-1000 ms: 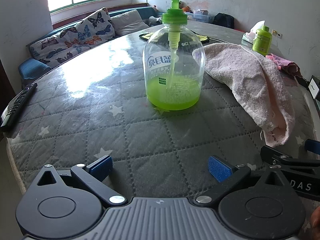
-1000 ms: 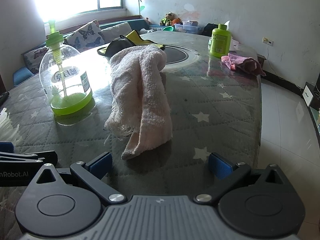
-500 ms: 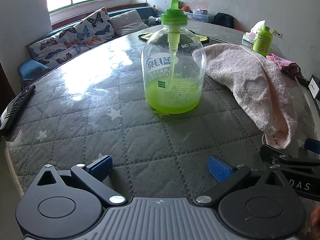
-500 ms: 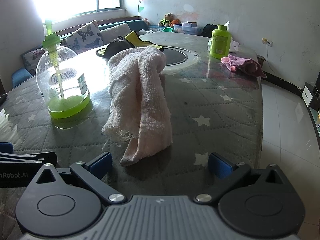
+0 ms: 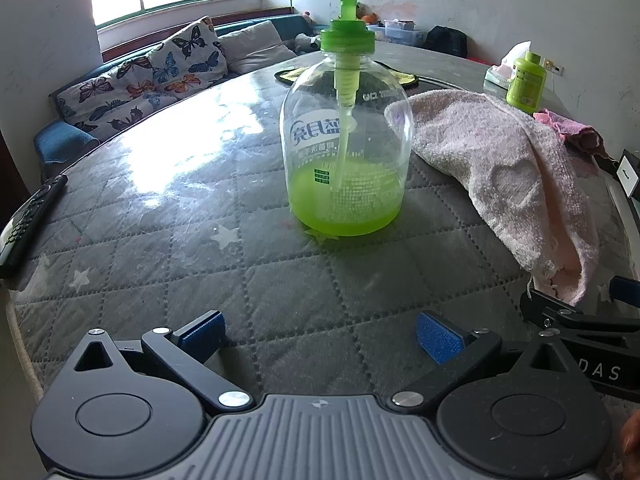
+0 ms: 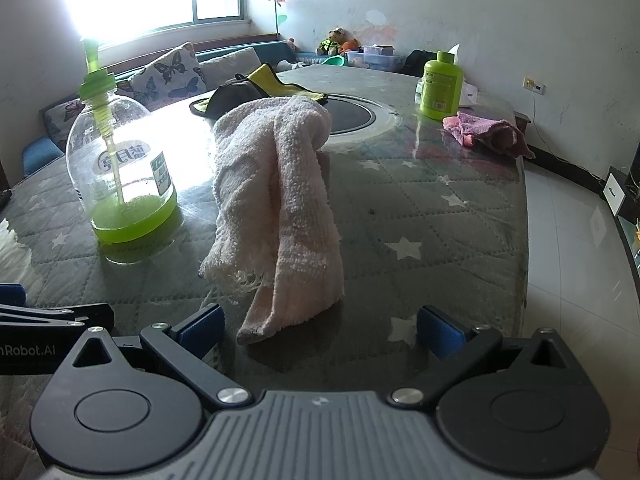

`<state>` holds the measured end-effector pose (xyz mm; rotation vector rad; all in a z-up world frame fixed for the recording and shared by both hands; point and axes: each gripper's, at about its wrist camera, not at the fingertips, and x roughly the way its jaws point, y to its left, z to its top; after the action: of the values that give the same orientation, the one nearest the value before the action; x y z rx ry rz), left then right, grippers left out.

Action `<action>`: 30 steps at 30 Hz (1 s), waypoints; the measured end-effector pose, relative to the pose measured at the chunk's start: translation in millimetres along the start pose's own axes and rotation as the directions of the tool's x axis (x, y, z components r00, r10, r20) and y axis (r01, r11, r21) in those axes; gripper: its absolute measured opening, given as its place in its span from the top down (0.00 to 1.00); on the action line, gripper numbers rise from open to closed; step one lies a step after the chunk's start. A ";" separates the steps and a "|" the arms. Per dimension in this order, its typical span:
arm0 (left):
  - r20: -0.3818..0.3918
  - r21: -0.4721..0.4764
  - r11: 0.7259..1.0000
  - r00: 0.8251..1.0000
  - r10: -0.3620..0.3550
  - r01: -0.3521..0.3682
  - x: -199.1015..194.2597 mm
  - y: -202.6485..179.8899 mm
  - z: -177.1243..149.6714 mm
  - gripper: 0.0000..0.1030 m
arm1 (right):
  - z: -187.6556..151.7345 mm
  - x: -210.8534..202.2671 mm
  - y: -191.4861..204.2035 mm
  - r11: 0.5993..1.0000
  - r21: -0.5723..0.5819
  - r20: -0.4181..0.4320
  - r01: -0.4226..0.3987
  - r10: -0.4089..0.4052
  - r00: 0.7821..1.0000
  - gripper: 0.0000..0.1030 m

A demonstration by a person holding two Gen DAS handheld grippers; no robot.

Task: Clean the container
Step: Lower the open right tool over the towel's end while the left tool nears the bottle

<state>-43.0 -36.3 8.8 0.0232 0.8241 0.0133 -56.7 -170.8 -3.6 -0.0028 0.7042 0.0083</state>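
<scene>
A clear pump bottle (image 5: 346,148) with a green cap and green liquid at its bottom stands upright on the grey quilted table (image 5: 160,248). The same bottle (image 6: 120,176) appears at the left of the right wrist view. A pale pink towel (image 5: 516,176) lies crumpled just right of it, and that towel (image 6: 280,208) stretches toward my right gripper. My left gripper (image 5: 320,336) is open, a short way in front of the bottle. Also open, my right gripper (image 6: 320,332) has the towel's near end just ahead of its fingers, with nothing held.
A small green bottle (image 6: 440,86) and a pink rag (image 6: 488,132) sit at the far right of the table. A yellow-and-dark cloth (image 6: 256,92) lies near a round inset (image 6: 352,116). A remote (image 5: 28,224) rests at the left edge. Tiled floor (image 6: 580,248) lies to the right.
Both grippers have moved forward a little: the bottle looks larger in the left wrist view and the towel's near end sits closer to the right gripper. Both stay open.
</scene>
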 end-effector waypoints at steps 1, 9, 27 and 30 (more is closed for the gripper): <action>0.000 0.000 1.000 1.000 0.000 0.000 0.4 -0.1 0.5 0.00 | 0.3 0.3 0.0 1.000 0.000 0.000 0.000 0.000 1.000 0.00; 0.001 -0.001 1.000 1.000 0.000 0.000 2.4 0.7 2.5 0.00 | 2.9 3.3 0.1 1.000 0.001 0.000 0.001 -0.001 1.000 0.00; 0.002 -0.001 1.000 1.000 -0.001 0.001 7.6 1.5 7.7 0.00 | 7.6 8.7 0.3 1.000 0.005 0.000 0.005 -0.005 1.000 0.00; 0.001 -0.002 1.000 1.000 -0.001 0.001 8.5 1.6 8.6 0.00 | 8.3 9.6 0.3 1.000 0.005 0.000 0.005 -0.005 1.000 0.00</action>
<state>-30.9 -34.7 8.5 0.0212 0.8229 0.0129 -43.9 -170.4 -3.5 0.0001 0.7042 0.0015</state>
